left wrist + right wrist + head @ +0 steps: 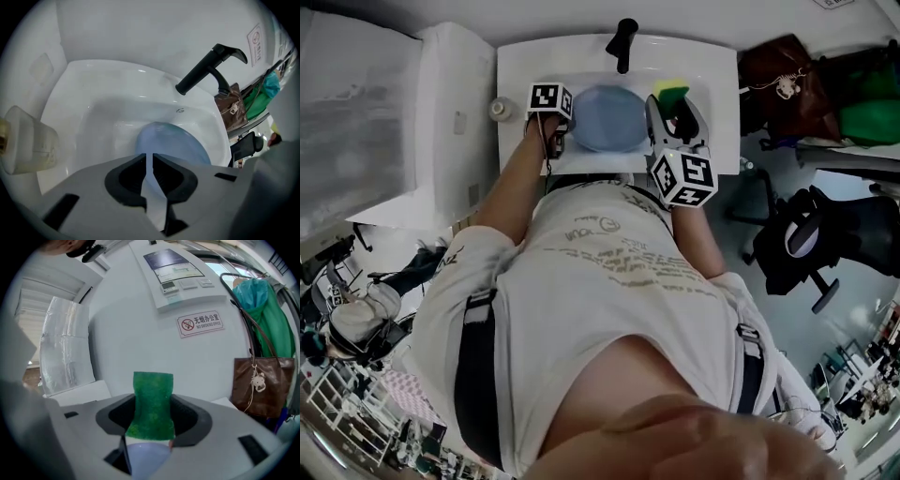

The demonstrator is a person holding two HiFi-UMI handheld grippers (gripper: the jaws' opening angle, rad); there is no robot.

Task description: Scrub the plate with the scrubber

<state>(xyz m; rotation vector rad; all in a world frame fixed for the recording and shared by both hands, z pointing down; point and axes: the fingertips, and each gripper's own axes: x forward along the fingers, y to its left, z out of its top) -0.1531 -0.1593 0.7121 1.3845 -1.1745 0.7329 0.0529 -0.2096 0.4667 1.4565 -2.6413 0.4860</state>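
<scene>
the blue plate [609,117] is lying in the basin of the white sink [516,66] at the top centre of the head view, below the black faucet [624,42]. the left gripper [557,127] is pointing steeply down at the plate's left edge. in the left gripper view its jaws are sitting together with only a thin slit between them and nothing clamped there, and the plate is showing just past their tips. a translucent bottle [28,140] is standing at the left edge of that view.

the right gripper [675,105] is hovering at the plate's right side. its jaws are clamping the green scrubber [152,404], which is sticking up past them at the centre of the right gripper view. a brown bag [262,385] is hanging at the right edge of that view.
</scene>
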